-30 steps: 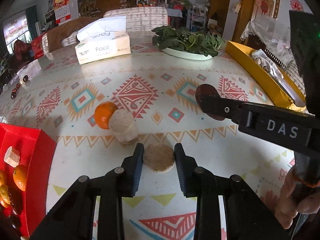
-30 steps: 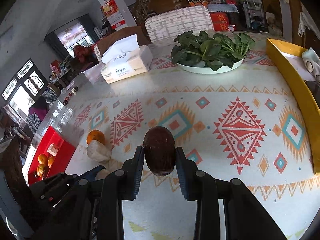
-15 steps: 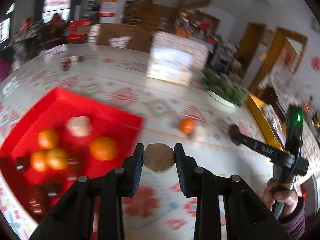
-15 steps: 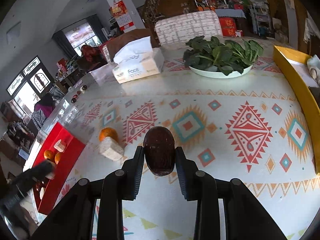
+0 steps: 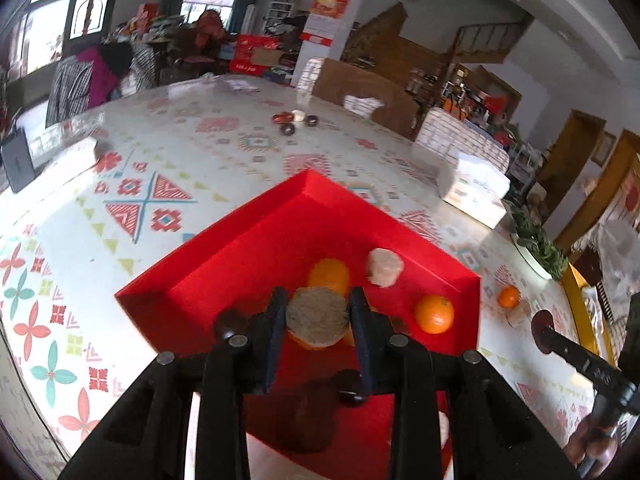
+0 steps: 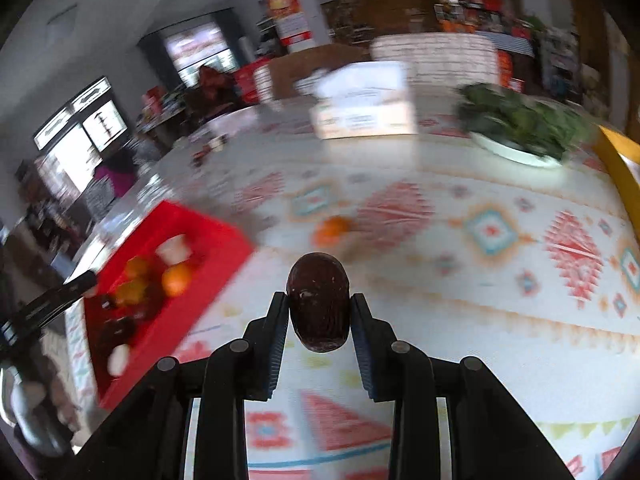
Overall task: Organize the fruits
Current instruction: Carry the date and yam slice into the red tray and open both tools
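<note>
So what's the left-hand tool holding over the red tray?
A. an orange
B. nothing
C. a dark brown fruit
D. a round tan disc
D: the left gripper has its fingers shut on a round tan disc above the red tray; the dark brown fruit is in the right gripper.

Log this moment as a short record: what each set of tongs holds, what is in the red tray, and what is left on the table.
left tongs: shut on a tan round piece, above the red tray
right tongs: shut on a dark brown fruit, over the table
in tray: oranges, one at; pale round piece; small dark fruits, blurred
on table beside tray: loose orange
</note>
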Tool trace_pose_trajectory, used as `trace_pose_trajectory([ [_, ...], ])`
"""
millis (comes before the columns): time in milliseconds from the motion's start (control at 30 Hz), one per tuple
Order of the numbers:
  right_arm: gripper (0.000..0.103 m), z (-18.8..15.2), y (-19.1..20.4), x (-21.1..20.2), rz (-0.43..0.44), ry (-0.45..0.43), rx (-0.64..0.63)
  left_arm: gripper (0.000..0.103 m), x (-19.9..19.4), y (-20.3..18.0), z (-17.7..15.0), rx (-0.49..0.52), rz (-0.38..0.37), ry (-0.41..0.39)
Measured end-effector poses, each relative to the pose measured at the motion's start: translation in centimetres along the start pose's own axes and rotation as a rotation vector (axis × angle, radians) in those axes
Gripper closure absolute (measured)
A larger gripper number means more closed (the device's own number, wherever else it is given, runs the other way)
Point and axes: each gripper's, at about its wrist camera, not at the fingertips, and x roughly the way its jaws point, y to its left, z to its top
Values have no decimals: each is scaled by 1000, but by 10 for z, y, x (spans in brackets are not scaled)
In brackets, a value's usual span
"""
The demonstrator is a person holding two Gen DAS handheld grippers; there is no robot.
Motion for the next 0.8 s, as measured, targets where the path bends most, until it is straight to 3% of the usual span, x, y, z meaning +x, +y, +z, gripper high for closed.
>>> trace_pose_trajectory([
  [367,69,4,134,48,116,115,-241,73,30,14,34,59,11,51],
  [700,68,1,155,89,58,177,-289,72,59,17,50,89,44,94],
  [800,68,2,154,92,57,178,-278,56,57,21,49,69,31,92],
])
